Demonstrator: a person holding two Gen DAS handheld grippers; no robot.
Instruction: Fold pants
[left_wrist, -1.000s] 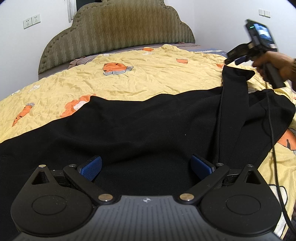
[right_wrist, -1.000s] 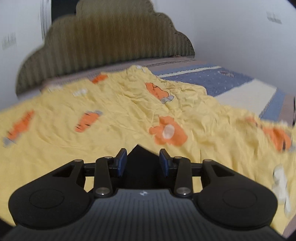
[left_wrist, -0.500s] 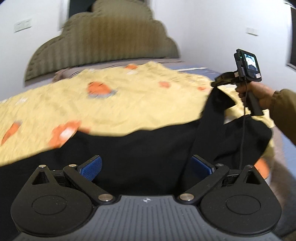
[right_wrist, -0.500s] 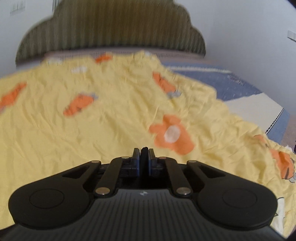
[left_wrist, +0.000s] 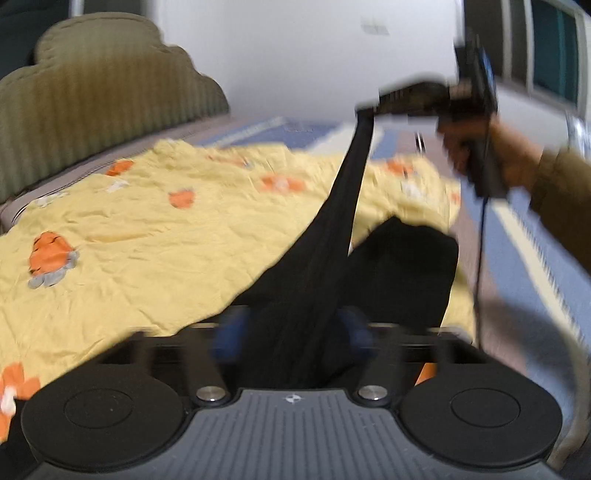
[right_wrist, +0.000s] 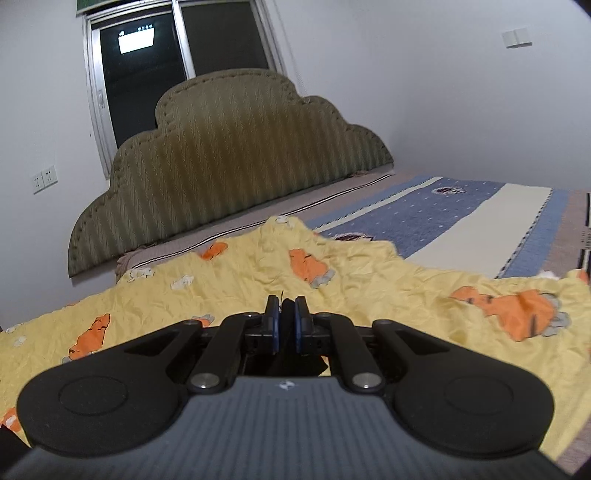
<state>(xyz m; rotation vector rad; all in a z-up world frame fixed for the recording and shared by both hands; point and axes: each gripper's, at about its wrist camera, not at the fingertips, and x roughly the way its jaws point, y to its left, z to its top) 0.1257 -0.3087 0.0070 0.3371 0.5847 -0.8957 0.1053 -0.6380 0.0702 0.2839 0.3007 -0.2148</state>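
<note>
The black pants (left_wrist: 402, 266) lie partly bunched on the yellow quilt (left_wrist: 147, 240), and a narrow strip of them rises taut to the upper right. My left gripper (left_wrist: 291, 332) is blurred low in its view; its jaws are closing, with gathered black fabric between the blue pads and touching them. My right gripper (left_wrist: 369, 110), held by a person's hand (left_wrist: 480, 147), is shut on the top end of that strip, well above the bed. In the right wrist view the right gripper (right_wrist: 287, 317) pinches a thin black edge, and more black cloth (right_wrist: 295, 363) hangs below.
An olive padded headboard (right_wrist: 240, 155) stands against the far wall beside a dark window (right_wrist: 147, 74). A blue and cream striped sheet (right_wrist: 461, 221) covers the bed's right side. A black cable (left_wrist: 480, 240) hangs from the right gripper's handle.
Both grippers have risen. The left jaws went from wide apart to narrow around the fabric. The right jaws closed on the pants edge and drew it up into a taut strip.
</note>
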